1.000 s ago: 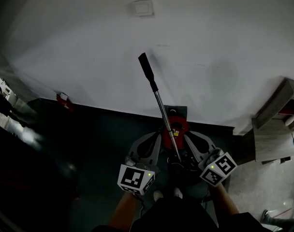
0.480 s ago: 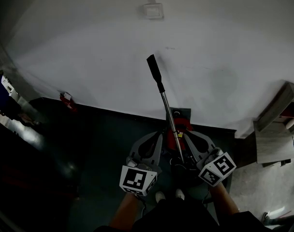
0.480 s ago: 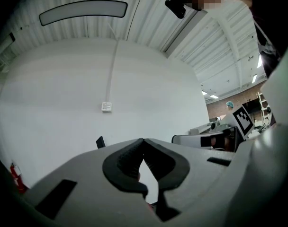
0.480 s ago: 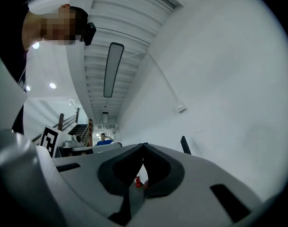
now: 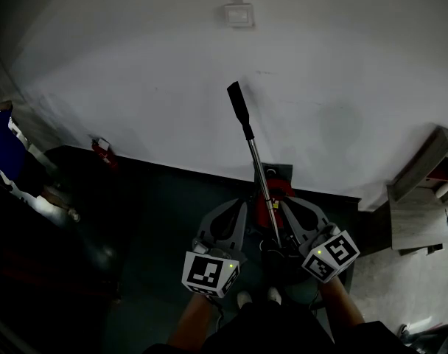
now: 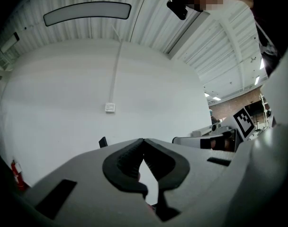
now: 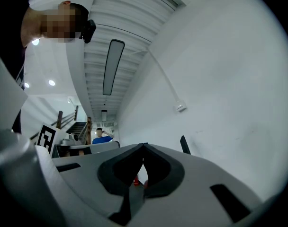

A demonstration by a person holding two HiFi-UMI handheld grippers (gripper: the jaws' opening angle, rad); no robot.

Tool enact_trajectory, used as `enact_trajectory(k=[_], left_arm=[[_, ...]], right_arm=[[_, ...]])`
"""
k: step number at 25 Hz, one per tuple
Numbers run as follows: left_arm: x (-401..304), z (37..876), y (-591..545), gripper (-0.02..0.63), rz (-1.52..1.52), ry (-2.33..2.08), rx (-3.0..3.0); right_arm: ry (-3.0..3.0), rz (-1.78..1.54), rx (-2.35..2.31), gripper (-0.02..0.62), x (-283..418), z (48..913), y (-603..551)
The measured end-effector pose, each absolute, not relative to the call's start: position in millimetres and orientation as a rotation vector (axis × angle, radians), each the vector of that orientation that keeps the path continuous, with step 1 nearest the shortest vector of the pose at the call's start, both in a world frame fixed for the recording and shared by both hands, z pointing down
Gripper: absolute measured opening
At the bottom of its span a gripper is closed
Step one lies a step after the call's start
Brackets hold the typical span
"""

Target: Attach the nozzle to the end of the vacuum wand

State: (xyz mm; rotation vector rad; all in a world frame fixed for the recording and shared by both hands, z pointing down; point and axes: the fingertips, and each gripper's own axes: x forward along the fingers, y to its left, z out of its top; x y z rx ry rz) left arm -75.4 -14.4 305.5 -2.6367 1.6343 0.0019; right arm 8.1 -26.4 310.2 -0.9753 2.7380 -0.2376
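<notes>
- Person in blue (image 5: 4, 153) at the left edge, further into view than half a second ago; red fire extinguisher (image 5: 100, 152) stands at the wall foot.
- Left gripper (image 6: 143, 141): jaws clenched tip to tip, nothing between them, held low just left of the wand.
- Wand (image 5: 255, 161) rises from the red vacuum body (image 5: 281, 192) on the dark floor. The black nozzle (image 5: 237, 103) sits on its upper end, in front of the white wall. It has barely shifted in half a second and stands more upright than a second ago.
- Right gripper (image 7: 144, 146): jaws clenched, empty, just right of the wand.
- Only the head view shows the wand and vacuum body; the gripper views catch just the nozzle tip, plus the ceiling lights.
</notes>
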Motion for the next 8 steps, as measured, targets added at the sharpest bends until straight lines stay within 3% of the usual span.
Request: enact_trajectory(k=[8], left_arm=[[-79.3,304.9,-21.5,0.005,0.012,1.652,-2.644]], right_arm=[[2.746,-0.240,-0.989,0.017,7.6,309.1,-32.3]])
